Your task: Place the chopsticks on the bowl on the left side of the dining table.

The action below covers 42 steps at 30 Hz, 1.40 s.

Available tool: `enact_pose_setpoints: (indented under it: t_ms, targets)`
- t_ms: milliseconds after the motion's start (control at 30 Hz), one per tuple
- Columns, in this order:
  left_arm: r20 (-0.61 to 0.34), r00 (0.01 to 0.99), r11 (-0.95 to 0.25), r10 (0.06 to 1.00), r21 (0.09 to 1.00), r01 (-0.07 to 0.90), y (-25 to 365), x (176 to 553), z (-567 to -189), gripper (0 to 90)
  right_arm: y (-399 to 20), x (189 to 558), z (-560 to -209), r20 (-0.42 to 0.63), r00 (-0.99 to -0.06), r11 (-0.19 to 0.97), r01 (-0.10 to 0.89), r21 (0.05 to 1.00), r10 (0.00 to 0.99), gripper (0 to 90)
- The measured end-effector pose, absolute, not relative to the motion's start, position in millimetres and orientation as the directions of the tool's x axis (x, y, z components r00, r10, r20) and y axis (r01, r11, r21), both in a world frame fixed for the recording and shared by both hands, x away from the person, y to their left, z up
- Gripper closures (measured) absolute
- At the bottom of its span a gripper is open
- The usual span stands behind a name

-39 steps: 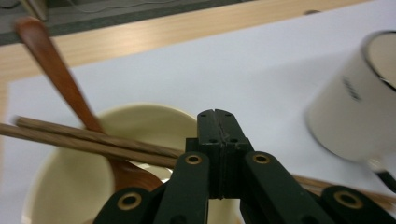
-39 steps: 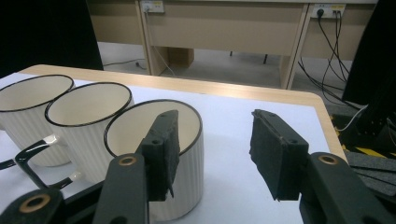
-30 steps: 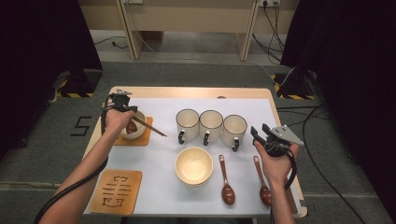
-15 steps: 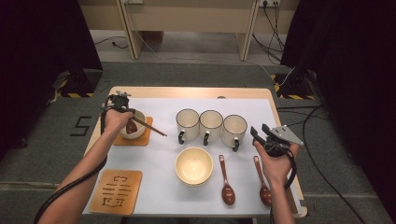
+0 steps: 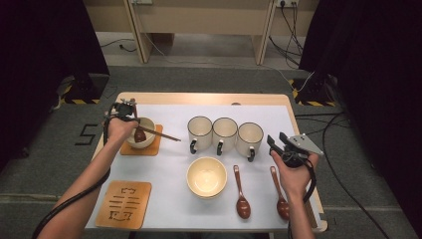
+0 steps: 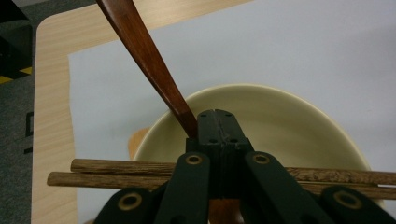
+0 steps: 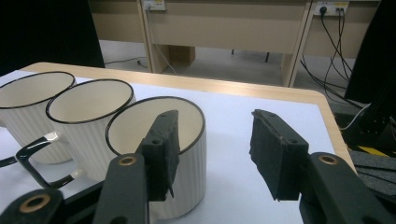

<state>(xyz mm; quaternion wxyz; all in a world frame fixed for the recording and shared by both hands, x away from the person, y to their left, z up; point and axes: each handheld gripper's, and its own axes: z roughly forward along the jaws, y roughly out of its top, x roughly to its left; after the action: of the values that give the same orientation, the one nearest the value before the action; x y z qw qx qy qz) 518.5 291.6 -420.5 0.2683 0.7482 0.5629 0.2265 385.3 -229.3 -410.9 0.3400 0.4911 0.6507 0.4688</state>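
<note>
The spoon (image 6: 149,60) is standing in the left bowl (image 5: 148,141), its scoop down inside and its long handle rising away from the left gripper (image 6: 215,122). This gripper is clamping the handle low, just above the bowl (image 6: 280,112), so any lift or release is happening along that tilted axis. Chopsticks (image 6: 116,172) are lying across the rim, under the jaws. The bowl is sitting on a coaster (image 5: 152,148) at the table's left. The right gripper (image 7: 212,154) is waiting beside the mugs (image 7: 159,121), jaws apart and holding nothing.
</note>
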Motion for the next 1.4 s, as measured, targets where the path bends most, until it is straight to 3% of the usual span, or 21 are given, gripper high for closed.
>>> enact_pose_setpoints:
  t_ms: [1400]
  targets:
    - [0.030, 0.252, -0.209, 0.967, 0.654, 0.727, 303, 497, -422, 88.9, -227, 386, -413, 0.016, -0.288, 0.081, 0.324, 0.942, 0.957, 52.2]
